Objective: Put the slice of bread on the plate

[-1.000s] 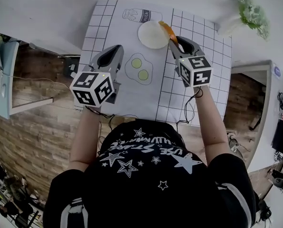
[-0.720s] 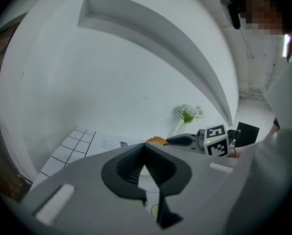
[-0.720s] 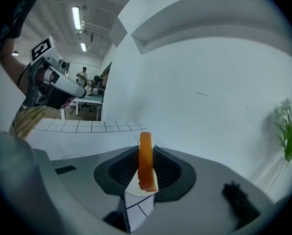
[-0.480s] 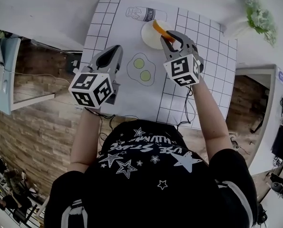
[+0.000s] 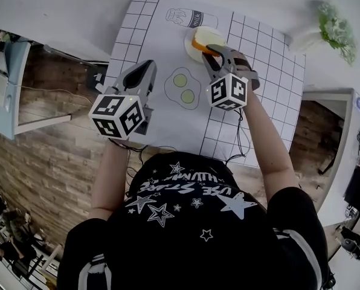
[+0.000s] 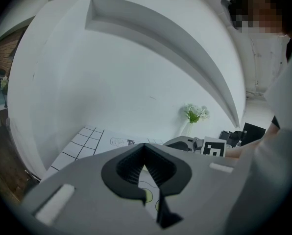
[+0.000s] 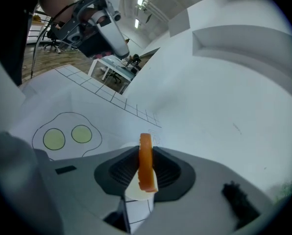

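Since a second ago the right tool (image 5: 210, 53) has swung left, the bread slice (image 5: 200, 43) clamped on edge between its jaws, over the plate (image 5: 216, 36) near the counter's (image 5: 89, 35) far edge and partly hiding it. Beside it a printed bottle (image 5: 188, 18) reads "milk". Left tool (image 5: 148, 66) is closed, empty

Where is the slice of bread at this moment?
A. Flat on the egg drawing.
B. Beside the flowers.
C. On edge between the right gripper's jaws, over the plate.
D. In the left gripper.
C: the right gripper view shows the slice of bread standing on edge, clamped in the right gripper, and the head view places it over the plate.
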Tool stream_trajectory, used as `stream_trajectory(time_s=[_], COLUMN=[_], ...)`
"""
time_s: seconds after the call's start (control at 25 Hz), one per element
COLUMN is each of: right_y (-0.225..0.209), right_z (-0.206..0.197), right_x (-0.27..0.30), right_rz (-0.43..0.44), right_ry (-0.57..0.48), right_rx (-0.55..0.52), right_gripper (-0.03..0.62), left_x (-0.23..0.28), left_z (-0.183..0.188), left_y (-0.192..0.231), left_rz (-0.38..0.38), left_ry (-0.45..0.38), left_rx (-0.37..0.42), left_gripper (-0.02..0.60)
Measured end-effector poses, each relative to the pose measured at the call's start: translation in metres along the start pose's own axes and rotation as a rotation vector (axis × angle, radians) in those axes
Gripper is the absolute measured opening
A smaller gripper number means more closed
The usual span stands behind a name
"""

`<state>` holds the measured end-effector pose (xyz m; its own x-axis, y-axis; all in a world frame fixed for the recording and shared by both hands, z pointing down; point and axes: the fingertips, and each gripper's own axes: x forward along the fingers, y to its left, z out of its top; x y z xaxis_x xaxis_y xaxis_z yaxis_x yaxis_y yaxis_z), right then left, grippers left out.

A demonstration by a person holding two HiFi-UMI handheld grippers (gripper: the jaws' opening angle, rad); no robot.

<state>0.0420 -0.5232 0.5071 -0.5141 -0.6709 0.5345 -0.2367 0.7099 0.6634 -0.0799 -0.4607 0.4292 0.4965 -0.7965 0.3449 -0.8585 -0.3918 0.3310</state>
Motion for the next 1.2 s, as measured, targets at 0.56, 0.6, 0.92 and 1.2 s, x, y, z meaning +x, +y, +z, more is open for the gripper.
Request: stream_trajectory(time_s=[0.56,0.6,0.92,1.2], right_y=[0.057,0.059,0.064,0.057], right_z=[-0.016,-0.018,-0.028,-0.021], right_x=[0.019,0.020,0.024,0.011], right_rz=[0.111,0.113,0.110,0.076], right_ry=[0.083,0.091,0.140,0.142], right_rx=[0.007,0.008,0.138,0.239], right_gripper=[0.107,0.108,0.115,0.121], left_x=[-0.016,-0.017,-0.030,-0.042], left_z=[-0.010,-0.010,-0.013,-0.012], left_y=[-0.001,-0.001,0.001,0.000], left_rz=[0.003,0.003,0.009,-0.004], left_ry=[0.001,0.000,-0.002,-0.015], left_rx=[-0.009,-0.009,-0.008,-0.005], left_gripper=[0.009,0.009,0.009,0.009])
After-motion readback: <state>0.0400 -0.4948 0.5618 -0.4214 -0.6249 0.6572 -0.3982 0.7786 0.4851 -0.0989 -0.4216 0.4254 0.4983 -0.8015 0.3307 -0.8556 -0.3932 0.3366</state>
